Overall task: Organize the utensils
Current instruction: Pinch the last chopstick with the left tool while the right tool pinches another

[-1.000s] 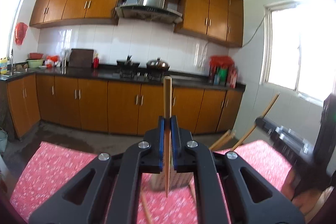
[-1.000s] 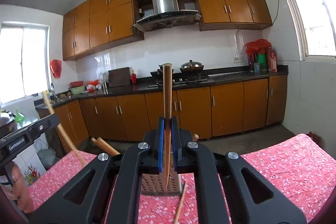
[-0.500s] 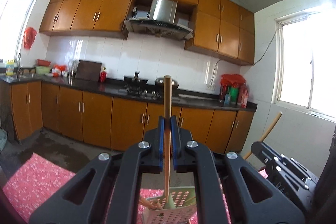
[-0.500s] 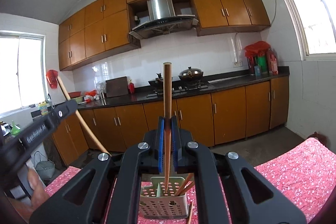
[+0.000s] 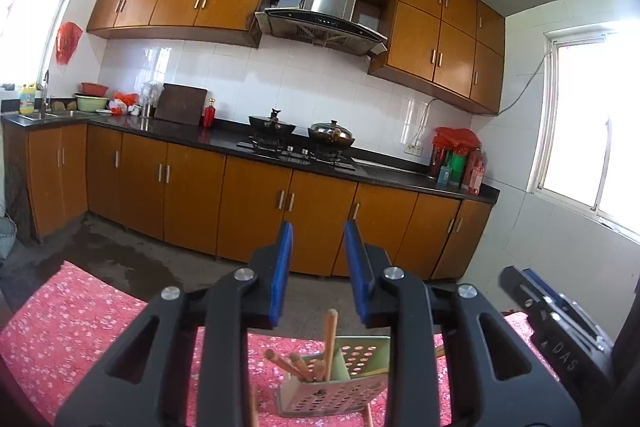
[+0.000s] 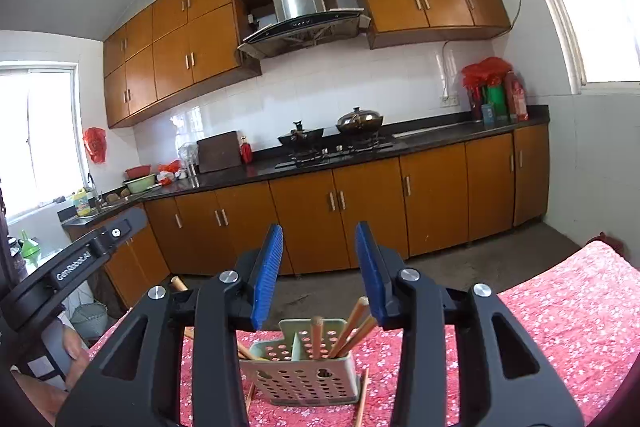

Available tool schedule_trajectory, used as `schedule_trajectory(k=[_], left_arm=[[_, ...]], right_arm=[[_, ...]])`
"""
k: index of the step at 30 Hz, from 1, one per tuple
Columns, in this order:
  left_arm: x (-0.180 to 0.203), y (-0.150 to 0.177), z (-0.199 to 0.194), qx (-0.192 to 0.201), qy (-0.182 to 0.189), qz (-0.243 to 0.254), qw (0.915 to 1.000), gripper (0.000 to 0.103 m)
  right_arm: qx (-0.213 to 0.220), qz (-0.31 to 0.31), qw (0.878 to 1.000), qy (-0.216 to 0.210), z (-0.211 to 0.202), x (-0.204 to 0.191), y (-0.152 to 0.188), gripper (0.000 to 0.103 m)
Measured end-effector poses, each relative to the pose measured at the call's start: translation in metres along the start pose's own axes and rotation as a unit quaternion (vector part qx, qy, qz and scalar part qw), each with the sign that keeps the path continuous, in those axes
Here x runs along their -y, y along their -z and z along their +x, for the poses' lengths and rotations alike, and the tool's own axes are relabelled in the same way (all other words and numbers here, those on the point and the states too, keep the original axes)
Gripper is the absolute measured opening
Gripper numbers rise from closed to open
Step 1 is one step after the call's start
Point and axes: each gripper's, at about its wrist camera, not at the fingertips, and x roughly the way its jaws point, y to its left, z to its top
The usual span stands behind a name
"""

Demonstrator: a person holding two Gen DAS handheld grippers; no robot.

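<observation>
Both grippers point roughly level, tipped slightly down, toward the kitchen counter, hovering over the pale green perforated utensil holder (image 6: 298, 371) on the red floral tablecloth (image 6: 560, 327). Left gripper (image 5: 318, 277): jaws opening, blue pads apart, nothing btwn them; a chopstick (image 5: 330, 343) stands upright in the holder right below. Right gripper (image 6: 320, 271): jaws also opening, nothing held; a chopstick (image 6: 316, 337) stands in the holder's right compartment w/ others leaning beside it. A sec ago each gripper clamped one upright chopstick; both sticks are now in the holder. Loose chopsticks (image 6: 362, 397) lie on the cloth by the holder. The left gripper's body shows at the right cam's left edge.
</observation>
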Motion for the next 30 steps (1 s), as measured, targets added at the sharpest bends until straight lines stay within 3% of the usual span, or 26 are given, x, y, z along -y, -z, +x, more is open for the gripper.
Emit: schedule_trajectory(k=[4, 8, 12, 15, 17, 21, 26, 30], left_arm=[[-0.015, -0.004, -0.027, 0.003, -0.015, 0.003, 0.9999, 0.043], [-0.04, 0.01, -0.053, -0.011, -0.052, 0.011, 0.9985, 0.046], [-0.077, 0.053, -0.065, -0.066, -0.087, 0.016, 0.9939, 0.049], [-0.098, 0.096, -0.059, -0.127, -0.109, 0.02, 0.9856, 0.049], [-0.107, 0.122, -0.053, -0.167, -0.108, 0.016, 0.9798, 0.049], [-0.109, 0.171, -0.042, -0.23, -0.079, 0.0, 0.9699, 0.049], [-0.1, 0.206, -0.031, -0.282, -0.059, 0.002, 0.9576, 0.049], [-0.091, 0.221, -0.027, -0.306, -0.043, 0.007, 0.9511, 0.049]], right_arm=[[0.008, -0.01, 1.0, 0.027, -0.023, 0.009, -0.003, 0.04], [-0.032, -0.006, 0.998, 0.06, -0.029, 0.029, 0.018, 0.04], [-0.128, -0.01, 0.988, 0.091, -0.016, 0.048, 0.075, 0.04], [-0.204, -0.012, 0.976, 0.079, -0.003, 0.047, 0.119, 0.04], [-0.254, -0.005, 0.966, 0.053, 0.003, 0.039, 0.151, 0.039], [-0.311, -0.008, 0.95, 0.024, 0.01, 0.02, 0.196, 0.028], [-0.343, -0.01, 0.939, 0.032, 0.017, 0.015, 0.221, 0.027], [-0.35, -0.018, 0.936, 0.039, 0.02, 0.018, 0.229, 0.009]])
